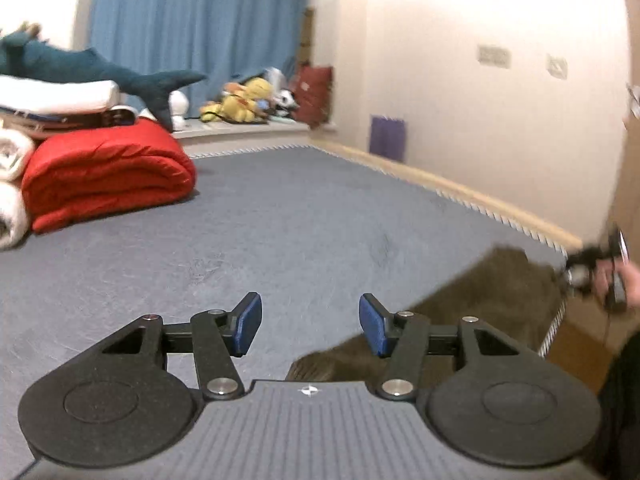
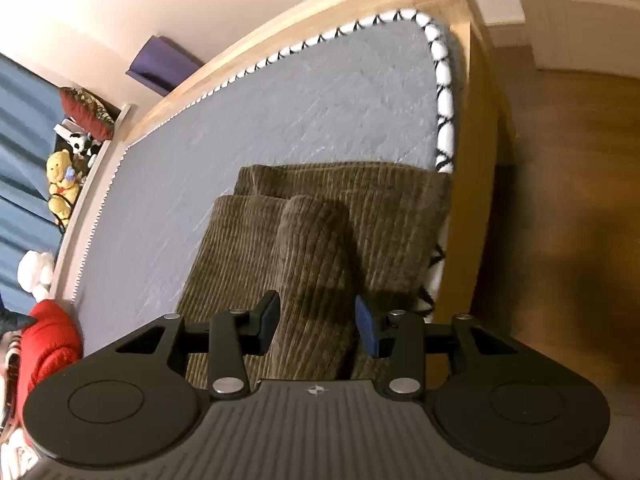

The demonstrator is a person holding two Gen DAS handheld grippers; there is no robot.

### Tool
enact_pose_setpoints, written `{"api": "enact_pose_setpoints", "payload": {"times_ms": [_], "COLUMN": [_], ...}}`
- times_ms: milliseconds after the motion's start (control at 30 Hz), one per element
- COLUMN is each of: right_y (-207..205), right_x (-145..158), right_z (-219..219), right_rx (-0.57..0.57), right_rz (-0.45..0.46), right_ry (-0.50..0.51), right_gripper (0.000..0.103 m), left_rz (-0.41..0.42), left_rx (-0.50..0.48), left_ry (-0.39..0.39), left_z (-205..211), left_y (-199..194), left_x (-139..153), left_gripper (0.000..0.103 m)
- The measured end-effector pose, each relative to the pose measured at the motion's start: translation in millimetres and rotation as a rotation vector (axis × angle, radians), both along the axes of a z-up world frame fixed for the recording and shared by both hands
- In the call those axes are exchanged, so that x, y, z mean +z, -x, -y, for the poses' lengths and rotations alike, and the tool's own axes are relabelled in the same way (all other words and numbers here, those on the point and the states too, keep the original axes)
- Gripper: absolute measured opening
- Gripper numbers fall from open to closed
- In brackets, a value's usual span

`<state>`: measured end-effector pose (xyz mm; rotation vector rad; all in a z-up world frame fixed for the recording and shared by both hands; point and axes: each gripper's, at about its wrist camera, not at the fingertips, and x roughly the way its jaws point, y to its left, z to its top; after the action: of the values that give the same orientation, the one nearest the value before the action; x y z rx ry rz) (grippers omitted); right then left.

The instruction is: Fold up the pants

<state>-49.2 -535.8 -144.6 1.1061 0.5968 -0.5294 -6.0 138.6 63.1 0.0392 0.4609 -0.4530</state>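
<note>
Pants (image 2: pixel 320 232) of brown corduroy lie folded on the grey mattress (image 2: pixel 280 92), close to its corner and along the near edge, where the black-and-white stitched border (image 2: pixel 442 92) runs; one ribbed layer rests on top of a wider layer beneath, and a rounded fold stands up in the middle. The mattress sits in a pale wooden bed frame (image 2: pixel 476 160), with brown wooden floor (image 2: pixel 568 200) beyond it. Seen from the left wrist, the same pants (image 1: pixel 480 300) spread toward the right edge of the bed, and most of the grey surface (image 1: pixel 280 220) is bare. At the far left of that view sits a rolled red quilt (image 1: pixel 108 172) with white bedding (image 1: pixel 12 184) beside it and a stack of folded items on top, across which a blue plush shark (image 1: pixel 100 72) lies. A blue curtain (image 1: pixel 200 20) hangs behind, and a yellow plush toy (image 1: pixel 244 100) sits on the window ledge among other soft toys. A purple bag (image 1: pixel 387 138) leans against the cream wall. The right gripper (image 2: pixel 316 322) hangs above the pants with its jaws parted and nothing between the blue pads; cloth shows below the gap without touching them. The left gripper (image 1: pixel 310 322) is also parted and empty, held over the mattress with the pants' edge just under its right finger. The person's hand (image 1: pixel 616 280) holding the other tool appears blurred at the right edge.
</note>
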Motion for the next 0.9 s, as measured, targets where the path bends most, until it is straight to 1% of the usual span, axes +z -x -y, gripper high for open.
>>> {"api": "enact_pose_setpoints", "payload": {"times_ms": [67, 100, 133, 167, 233, 333, 367, 400, 433, 500, 533, 567, 600, 633, 667, 700, 733, 767, 800, 833, 867, 900], "right_y": [-5.4, -8.2, -10.0, -11.4, -16.0, -23.3, -25.5, -27.7, -29.9, -32.0, -30.3, -28.4, -25.2, -20.1, -17.3, -16.5, -16.8, -19.2, -21.9, -21.8, -18.6, -15.5], "right_x": [-10.4, -14.9, -16.8, -13.9, -11.0, -12.1, -11.4, -10.2, -8.0, -1.1, 9.2, 20.6, 34.7, 50.6, 59.3, 63.6, 60.0, 50.0, 34.6, 22.4, 11.6, 8.2], "right_z": [2.2, 2.4, 2.8, 0.6, -2.5, -4.5, -3.8, -3.0, -1.8, -0.6, -3.0, -7.2, -14.7, -25.2, -33.3, -38.9, -37.5, -29.9, -17.4, -6.4, 5.0, 11.9], "right_rx": [0.004, 0.001, -0.006, -0.013, -0.003, -0.017, -0.026, -0.031, -0.035, -0.039, -0.041, -0.034, -0.03, -0.041, -0.054, -0.08, -0.106, -0.118, -0.118, -0.126, -0.137, -0.142], "right_rz": [-0.006, -0.012, -0.013, -0.009, 0.007, 0.011, 0.015, 0.017, 0.026, 0.046, 0.068, 0.094, 0.115, 0.119, 0.093, 0.032, -0.035, -0.106, -0.177, -0.211, -0.215, -0.199], "right_ry": [-0.035, -0.048, -0.053, -0.049, -0.036, -0.028, -0.021, -0.008, 0.011, 0.055, 0.102, 0.16, 0.244, 0.352, 0.435, 0.502, 0.506, 0.461, 0.372, 0.292, 0.22, 0.196], "right_gripper": [0.045, 0.045, 0.045, 0.046, 0.047, 0.047, 0.042, 0.025, 0.013, 0.008, 0.008, 0.007, 0.007, 0.007, 0.007, 0.007, 0.007, 0.009, 0.016, 0.017, 0.022, 0.027], "left_rz": [-0.034, -0.079, -0.122, -0.138, -0.132, -0.147, -0.154, -0.156, -0.15, -0.139, -0.137, -0.136, -0.134, -0.134, -0.138, -0.145, -0.151, -0.157, -0.164, -0.168, -0.17, -0.172], "left_rx": [0.044, 0.083, 0.115, 0.132, 0.133, 0.128, 0.124, 0.118, 0.118, 0.116, 0.115, 0.116, 0.116, 0.111, 0.103, 0.093, 0.085, 0.076, 0.061, 0.049, 0.042, 0.035], "left_ry": [0.048, 0.051, 0.024, -0.012, -0.066, -0.074, -0.071, -0.071, -0.071, -0.066, -0.061, -0.059, -0.059, -0.06, -0.062, -0.069, -0.077, -0.084, -0.096, -0.108, -0.12, -0.129], "left_z": [0.4, 3.7, 8.6, 12.9, 23.0, 29.0, 29.3, 29.9, 31.3, 33.3, 28.6, 32.3, 32.6, 32.2, 32.0, 33.5, 35.5, 37.8, 40.3, 43.0, 46.0, 48.1], "left_y": [-7.8, -15.1, -20.3, -22.5, -28.6, -36.0, -36.8, -36.6, -35.6, -35.4, -32.3, -34.3, -34.8, -35.9, -36.1, -37.0, -37.7, -37.6, -36.8, -36.4, -35.6, -35.0], "left_x": [-13.0, -24.4, -34.8, -43.6, -52.9, -62.0, -63.8, -63.3, -63.8, -60.7, -63.1, -69.5, -68.8, -70.4, -71.7, -73.3, -75.5, -77.3, -79.3, -81.5, -85.1, -87.0], "left_gripper": [0.059, 0.059, 0.059, 0.059, 0.059, 0.059, 0.058, 0.058, 0.059, 0.058, 0.058, 0.058, 0.058, 0.058, 0.058, 0.058, 0.058, 0.059, 0.059, 0.059, 0.059, 0.059]}}
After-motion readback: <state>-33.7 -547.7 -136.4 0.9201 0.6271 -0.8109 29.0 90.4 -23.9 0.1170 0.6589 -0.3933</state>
